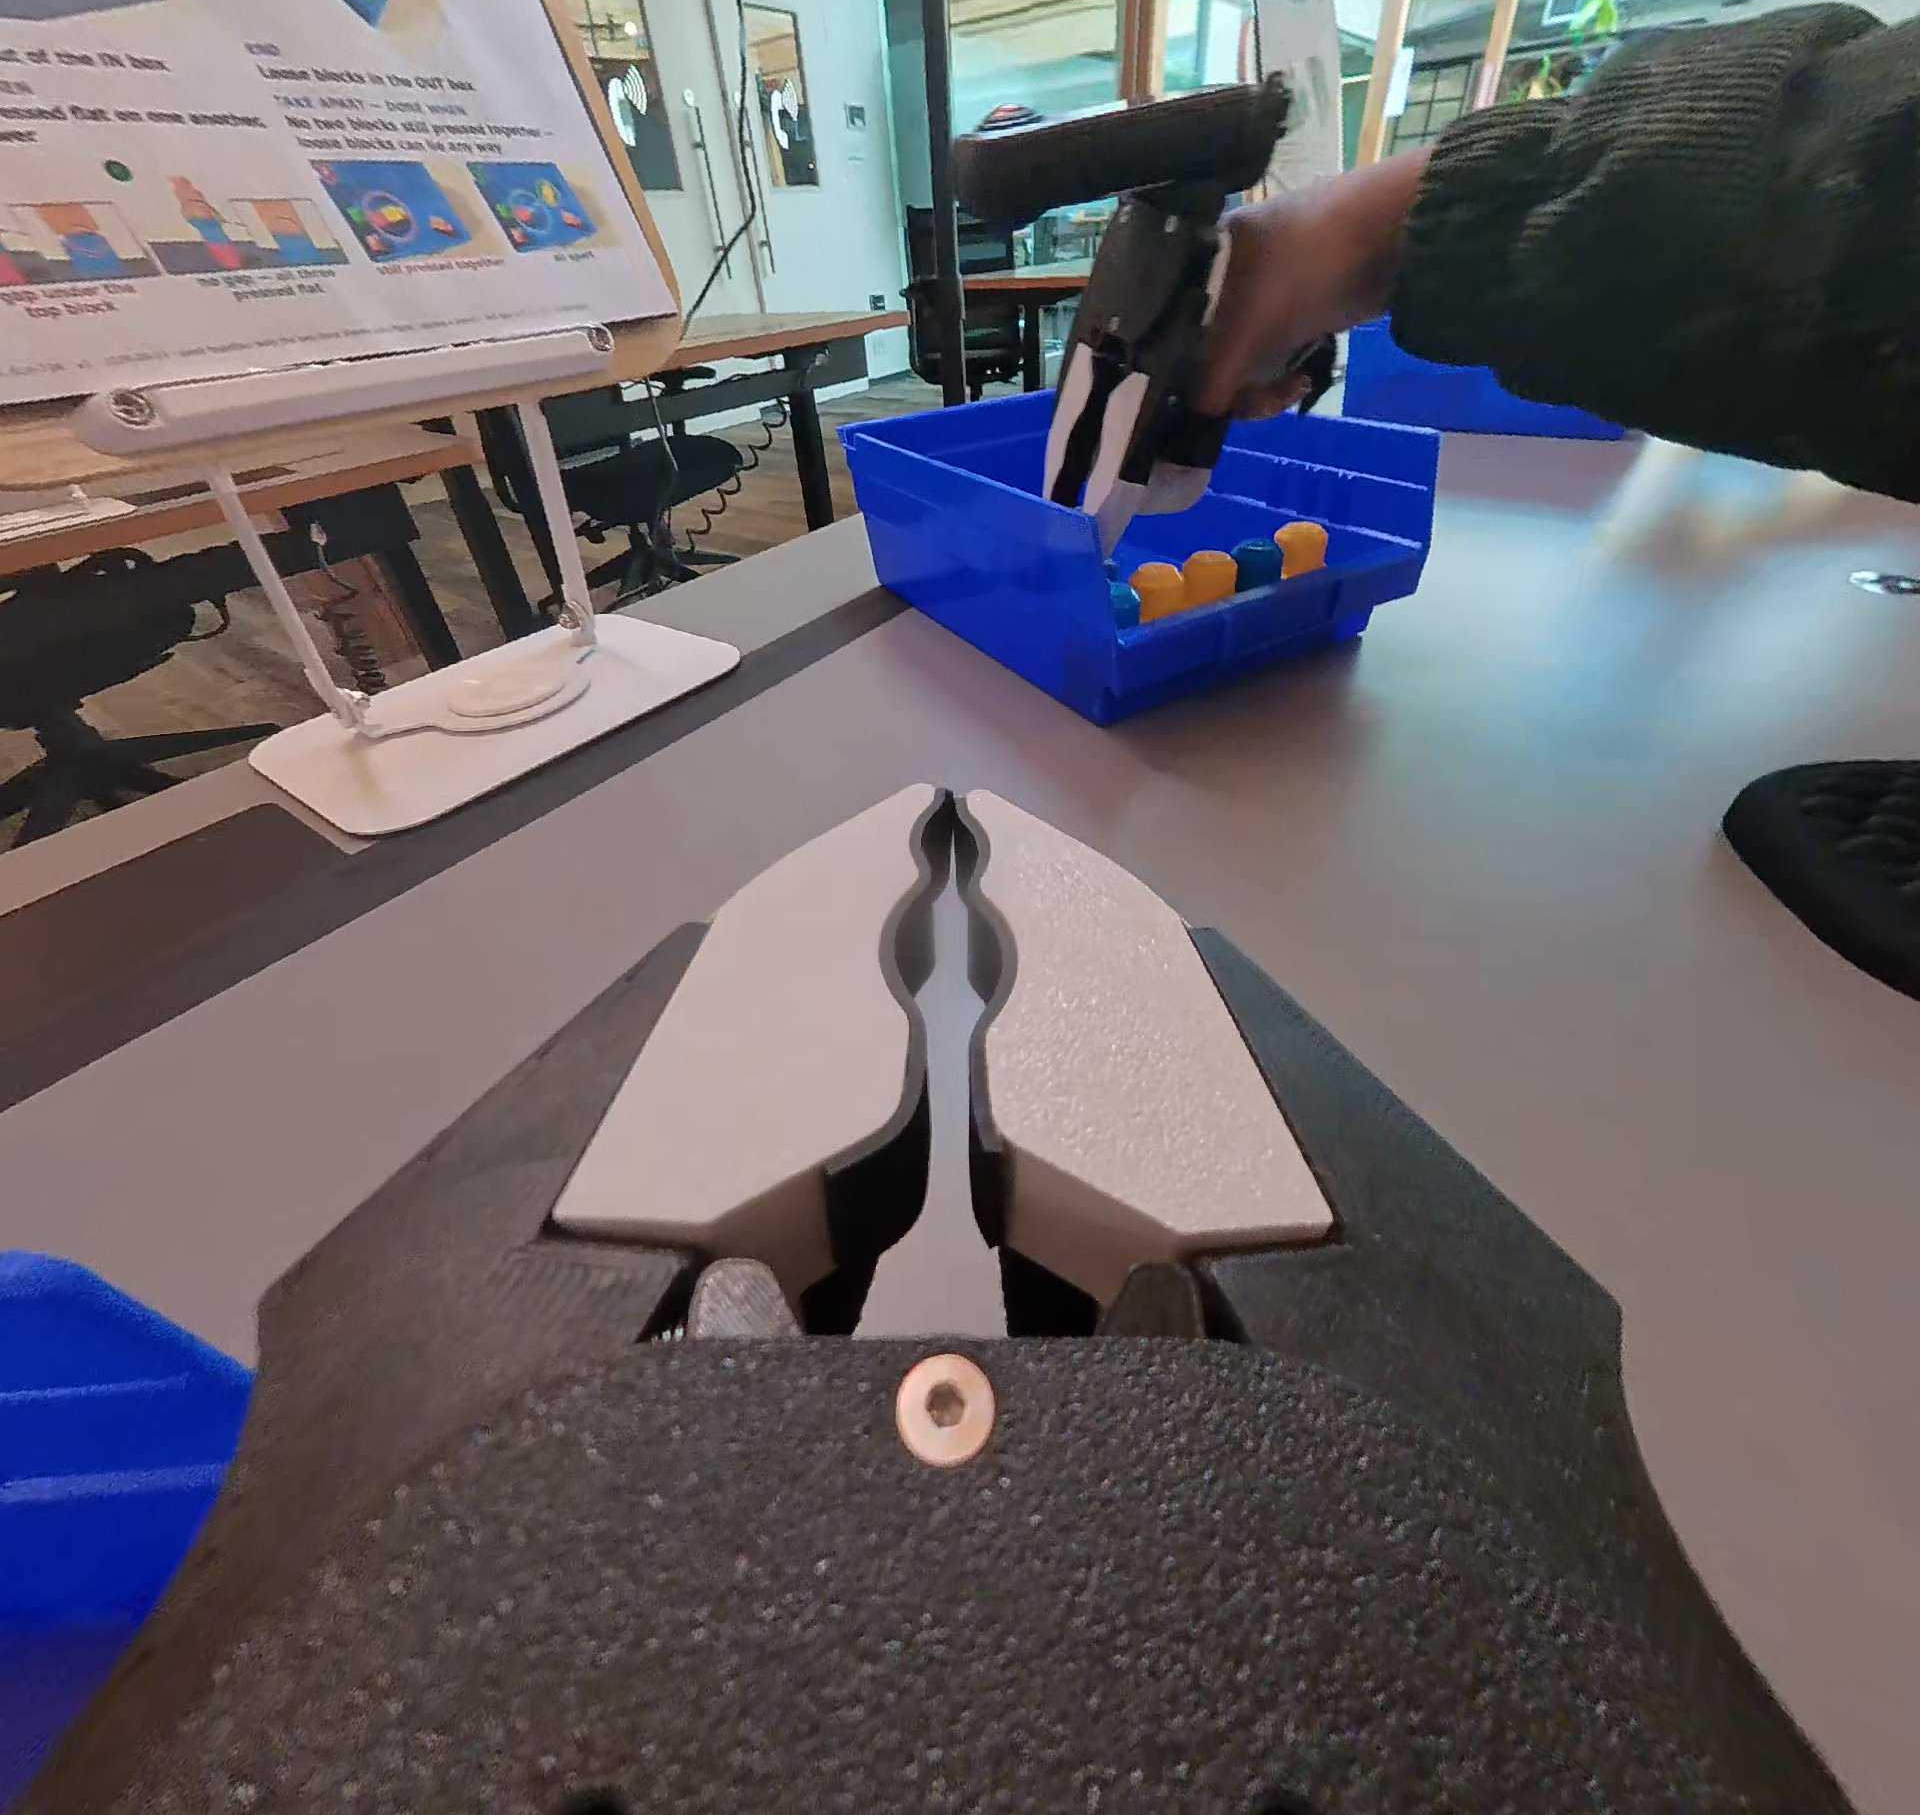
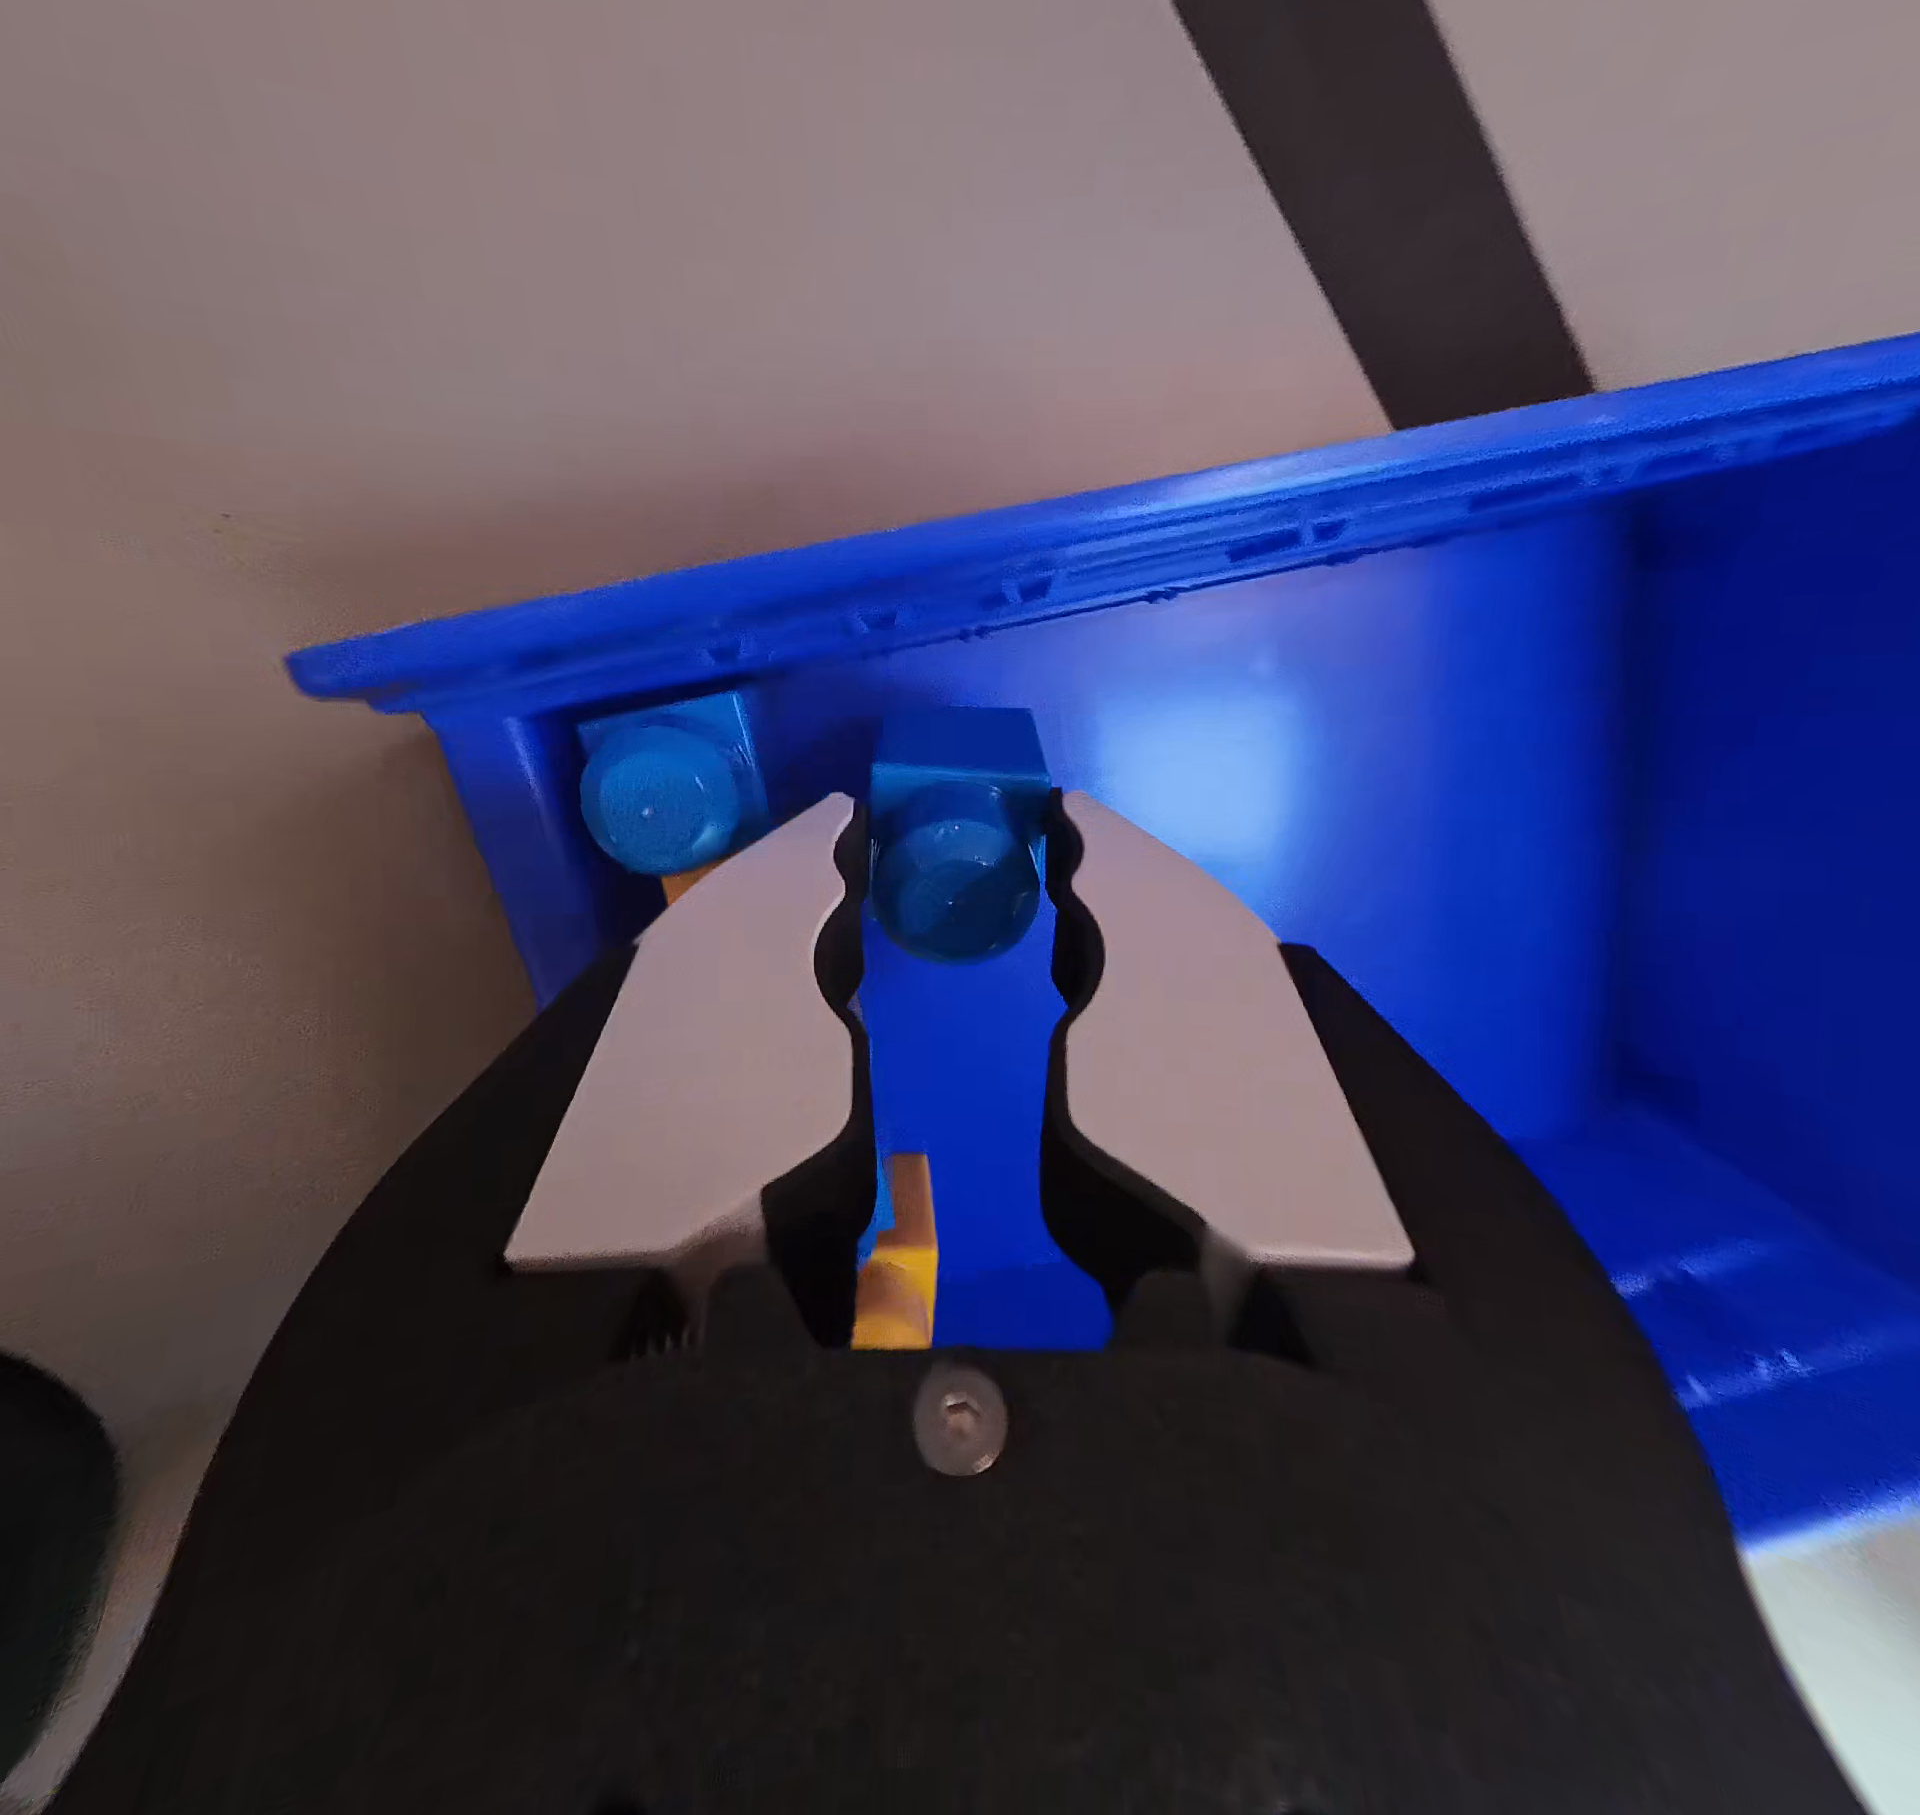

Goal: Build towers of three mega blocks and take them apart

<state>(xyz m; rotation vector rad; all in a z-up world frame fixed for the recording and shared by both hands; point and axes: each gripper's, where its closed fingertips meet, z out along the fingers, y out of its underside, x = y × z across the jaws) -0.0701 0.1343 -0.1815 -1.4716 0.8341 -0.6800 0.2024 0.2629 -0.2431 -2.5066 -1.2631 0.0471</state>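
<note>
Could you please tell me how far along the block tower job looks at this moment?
Early. No tower shows on the grey table. In hand: the right gripper reaches into the blue bin, its fingers bracketing a blue block. The left gripper hovers shut and empty. Left: orange blocks and a second blue block wait in the bin, so stacking and taking apart remain.
</note>
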